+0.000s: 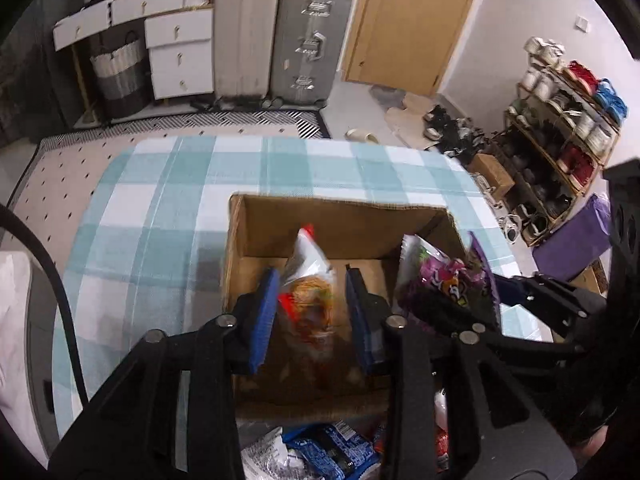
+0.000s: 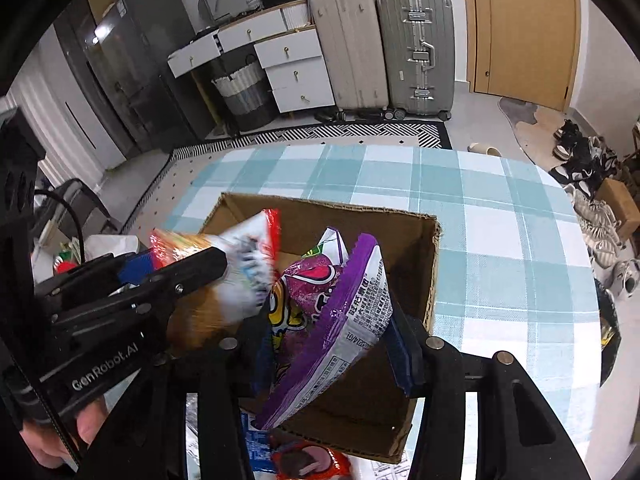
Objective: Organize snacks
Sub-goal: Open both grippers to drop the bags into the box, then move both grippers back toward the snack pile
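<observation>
An open cardboard box [image 1: 340, 224] [image 2: 400, 248] stands on the checked tablecloth. My left gripper [image 1: 312, 312] is over the box, its blue pads spread wide; an orange and white snack bag [image 1: 310, 284] sits blurred between them, apparently loose. The same bag [image 2: 248, 264] shows in the right wrist view beside the left gripper [image 2: 168, 268]. My right gripper [image 2: 332, 332] is shut on a purple snack bag [image 2: 332, 320], held above the box's right side; it also shows in the left wrist view [image 1: 448, 280].
More snack packets lie in front of the box: a blue one [image 1: 332, 452] and a red one [image 2: 308, 460]. Beyond the table are suitcases [image 1: 280, 36], white drawers [image 1: 180, 52], a door and a shoe rack [image 1: 560, 132].
</observation>
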The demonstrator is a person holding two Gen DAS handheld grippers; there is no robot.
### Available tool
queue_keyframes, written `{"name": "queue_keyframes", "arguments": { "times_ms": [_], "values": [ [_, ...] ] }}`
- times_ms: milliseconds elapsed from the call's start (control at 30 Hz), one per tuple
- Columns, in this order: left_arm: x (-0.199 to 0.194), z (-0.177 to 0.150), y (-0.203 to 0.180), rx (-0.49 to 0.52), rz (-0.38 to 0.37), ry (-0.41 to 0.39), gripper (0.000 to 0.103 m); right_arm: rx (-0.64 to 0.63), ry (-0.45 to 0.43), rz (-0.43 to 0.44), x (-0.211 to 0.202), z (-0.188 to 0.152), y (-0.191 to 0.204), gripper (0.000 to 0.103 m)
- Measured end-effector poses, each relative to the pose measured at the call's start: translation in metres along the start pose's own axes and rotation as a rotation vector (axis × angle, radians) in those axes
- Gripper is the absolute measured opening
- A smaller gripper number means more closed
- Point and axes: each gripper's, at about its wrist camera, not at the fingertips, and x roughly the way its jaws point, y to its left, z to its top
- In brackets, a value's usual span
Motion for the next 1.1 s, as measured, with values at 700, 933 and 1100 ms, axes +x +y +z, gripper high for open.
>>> {"name": "queue_keyframes", "arguments": {
  "times_ms": [700, 933, 1100],
  "values": [
    [-0.136, -0.055, 0.001, 0.070, 0.062, -0.254, 0.085, 0.018, -0.288, 0.027, -0.150, -0.042, 0.003, 0.081],
    [-0.192, -0.094, -0.012, 0.128, 0.114, -0.324, 0.087, -0.035, -0.445, 0.013, -0.223, -0.091, 0.028, 0.088],
    [-0.226, -0.127, -0.020, 0.131, 0.108, -0.353, 0.087, -0.052, -0.499, 0.026, -0.259, -0.120, 0.043, 0.095]
  ]
}}
